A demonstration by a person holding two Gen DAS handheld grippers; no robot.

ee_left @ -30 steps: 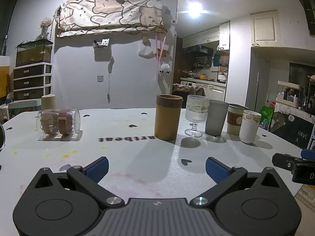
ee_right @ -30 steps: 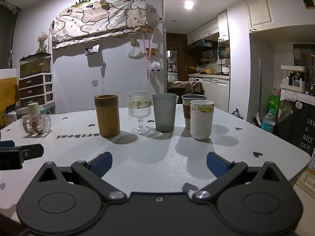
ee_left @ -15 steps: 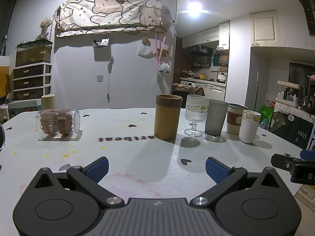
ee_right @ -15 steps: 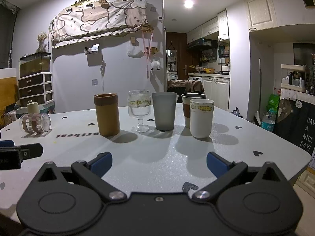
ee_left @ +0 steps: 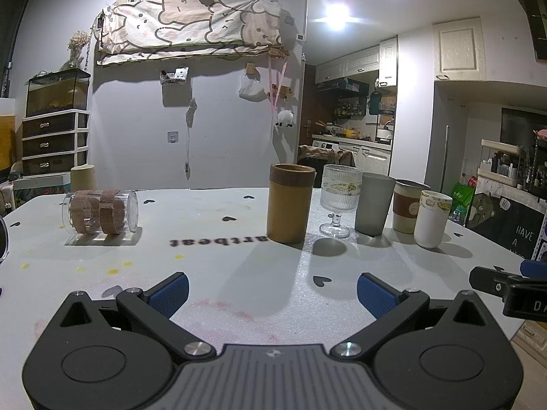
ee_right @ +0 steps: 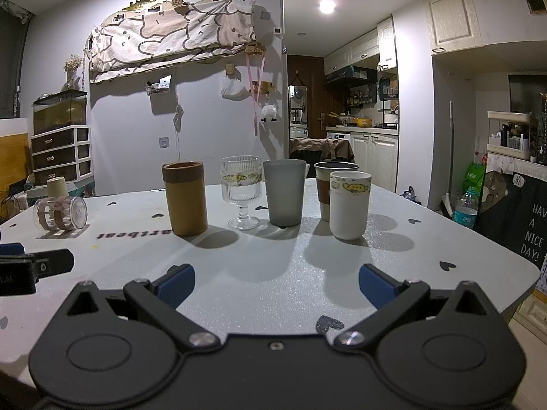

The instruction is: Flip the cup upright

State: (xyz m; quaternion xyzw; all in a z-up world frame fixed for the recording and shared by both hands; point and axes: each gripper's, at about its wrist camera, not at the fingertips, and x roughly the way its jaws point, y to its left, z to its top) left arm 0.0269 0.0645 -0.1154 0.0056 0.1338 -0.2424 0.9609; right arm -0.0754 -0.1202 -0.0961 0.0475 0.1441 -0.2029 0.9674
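Nothing moved: clear cup (ee_left: 100,211) on its side, far-left of both spread, empty hand-held grippers (ee_left: 272,294) (ee_right: 276,284).

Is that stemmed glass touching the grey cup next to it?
Apart. The right wrist view shows a sliver of wall and table between the stemmed glass and the grey cup.

Brown-sleeved cup (ee_right: 324,188) partly hidden behind white cup (ee_right: 349,206). Right tongs (ee_left: 509,288) cut off at the left view's edge. Tabletop (ee_left: 239,256) lettering only partly legible.
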